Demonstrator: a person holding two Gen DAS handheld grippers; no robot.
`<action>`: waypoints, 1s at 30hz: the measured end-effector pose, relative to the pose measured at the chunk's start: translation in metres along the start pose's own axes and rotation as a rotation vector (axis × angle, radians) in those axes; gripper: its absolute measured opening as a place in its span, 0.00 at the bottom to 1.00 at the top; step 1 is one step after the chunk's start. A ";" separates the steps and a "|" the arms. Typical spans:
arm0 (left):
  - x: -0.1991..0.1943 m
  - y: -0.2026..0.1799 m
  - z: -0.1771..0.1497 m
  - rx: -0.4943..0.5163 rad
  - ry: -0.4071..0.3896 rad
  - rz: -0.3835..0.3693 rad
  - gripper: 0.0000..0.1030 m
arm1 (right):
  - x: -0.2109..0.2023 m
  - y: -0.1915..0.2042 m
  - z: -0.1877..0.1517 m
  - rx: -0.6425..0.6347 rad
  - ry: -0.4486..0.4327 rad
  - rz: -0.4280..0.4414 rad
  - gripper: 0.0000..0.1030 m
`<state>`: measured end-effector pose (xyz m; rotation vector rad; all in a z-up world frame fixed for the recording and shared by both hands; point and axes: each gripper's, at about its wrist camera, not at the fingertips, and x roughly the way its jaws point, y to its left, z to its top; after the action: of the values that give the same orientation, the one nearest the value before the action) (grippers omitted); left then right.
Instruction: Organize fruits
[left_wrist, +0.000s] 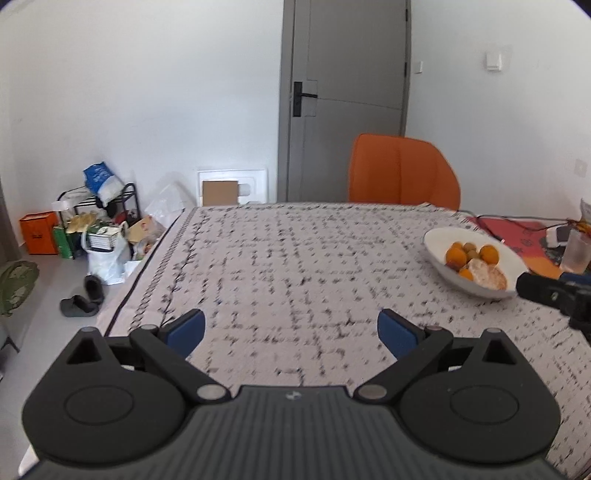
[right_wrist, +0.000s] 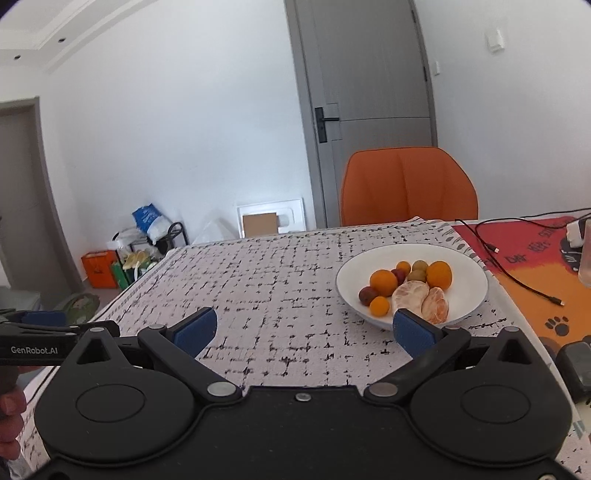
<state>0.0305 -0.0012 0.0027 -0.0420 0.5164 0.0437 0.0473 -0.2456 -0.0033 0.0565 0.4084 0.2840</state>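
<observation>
Two grippers (left_wrist: 291, 330) (right_wrist: 304, 330), jaws wide and empty; one bowl (right_wrist: 469, 295), four oranges (right_wrist: 383, 282).

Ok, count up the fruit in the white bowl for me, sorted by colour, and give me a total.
Fruit in the white bowl, counted in the right wrist view:
Orange, whole: 4, such as the large one
Peeled citrus pieces: 2, such as the pale one
Green: 2, such as the far one
Dark red: 2, such as the near one
Total: 10 that show; any beneath are hidden.
</observation>
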 end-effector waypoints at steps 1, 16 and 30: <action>-0.001 0.002 -0.004 -0.002 0.012 0.002 0.96 | -0.001 0.001 0.000 -0.004 0.011 0.004 1.00; -0.013 0.003 -0.019 0.012 0.005 0.022 0.96 | -0.009 0.005 -0.023 0.002 0.041 -0.002 1.00; -0.012 0.003 -0.021 0.007 0.013 0.021 0.96 | -0.010 0.005 -0.020 -0.012 0.039 0.015 1.00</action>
<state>0.0095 0.0008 -0.0094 -0.0301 0.5304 0.0623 0.0291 -0.2434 -0.0175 0.0422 0.4446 0.3032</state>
